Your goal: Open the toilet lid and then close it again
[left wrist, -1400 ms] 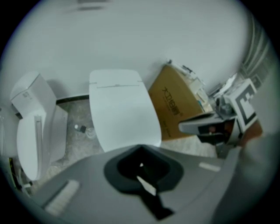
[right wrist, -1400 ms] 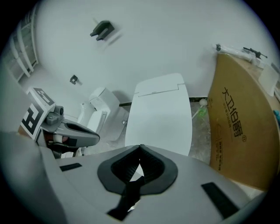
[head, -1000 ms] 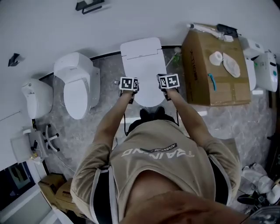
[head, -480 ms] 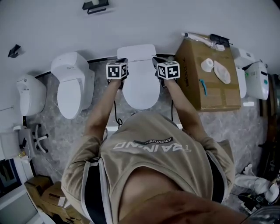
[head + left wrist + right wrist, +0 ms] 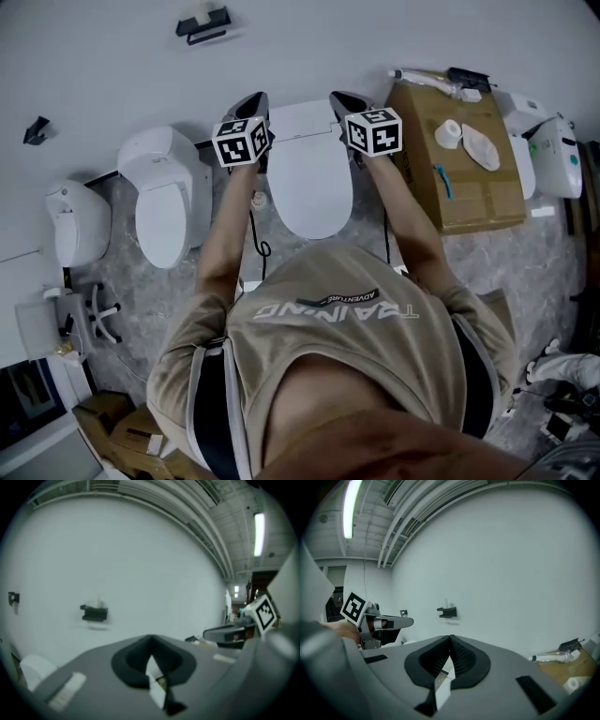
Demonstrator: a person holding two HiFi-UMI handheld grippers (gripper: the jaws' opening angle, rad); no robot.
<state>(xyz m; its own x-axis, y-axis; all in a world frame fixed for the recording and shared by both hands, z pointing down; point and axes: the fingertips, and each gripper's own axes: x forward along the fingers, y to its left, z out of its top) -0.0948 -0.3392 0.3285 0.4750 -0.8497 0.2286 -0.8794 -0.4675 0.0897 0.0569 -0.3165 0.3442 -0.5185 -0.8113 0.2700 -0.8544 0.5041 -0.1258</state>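
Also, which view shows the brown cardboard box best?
Head view: the brown cardboard box shows almost whole from above. The right gripper view catches only one corner; the left gripper view shows nothing clear of it.

Grey marbled floor (image 5: pixel 117 281), running up to a white wall. Standing on it in a row along the wall: low white fixture (image 5: pixel 80 220) far left, white toilet (image 5: pixel 164 202), centre toilet (image 5: pixel 309 178), large cardboard box (image 5: pixel 459 183) just beside it. Smaller cartons (image 5: pixel 117 422) at lower left.
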